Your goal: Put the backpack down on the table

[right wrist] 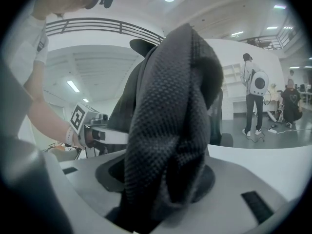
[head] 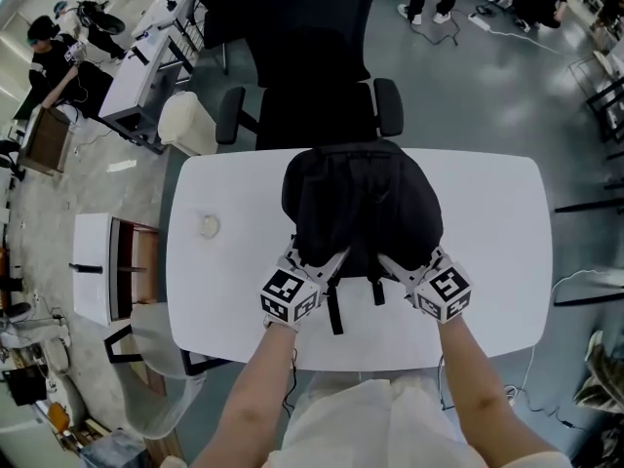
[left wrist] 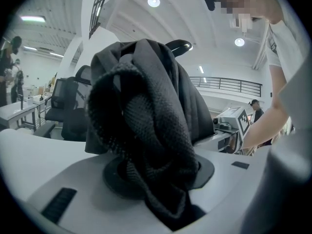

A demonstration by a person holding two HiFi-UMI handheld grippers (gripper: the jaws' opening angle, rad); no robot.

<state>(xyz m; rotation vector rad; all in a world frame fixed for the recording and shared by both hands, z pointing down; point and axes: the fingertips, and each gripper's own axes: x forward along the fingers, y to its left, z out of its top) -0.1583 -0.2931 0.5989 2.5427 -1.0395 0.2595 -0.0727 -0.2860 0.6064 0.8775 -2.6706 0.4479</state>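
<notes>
Head view: black backpack (head: 361,203) sits on white table (head: 224,291). Gripper views only: left gripper (left wrist: 156,189) and right gripper (right wrist: 161,189) pinch mesh straps (left wrist: 146,126), left perhaps slackly.

The black cloth backpack (head: 363,198) mid-frame looks soft and matt; its shoulder straps (left wrist: 146,130) are coarse, rough open-weave mesh. Under it the white rounded table (head: 497,261) is smooth with a dull sheen. The left gripper (head: 327,264) and right gripper (head: 395,264) show smooth matt grey plastic.
</notes>
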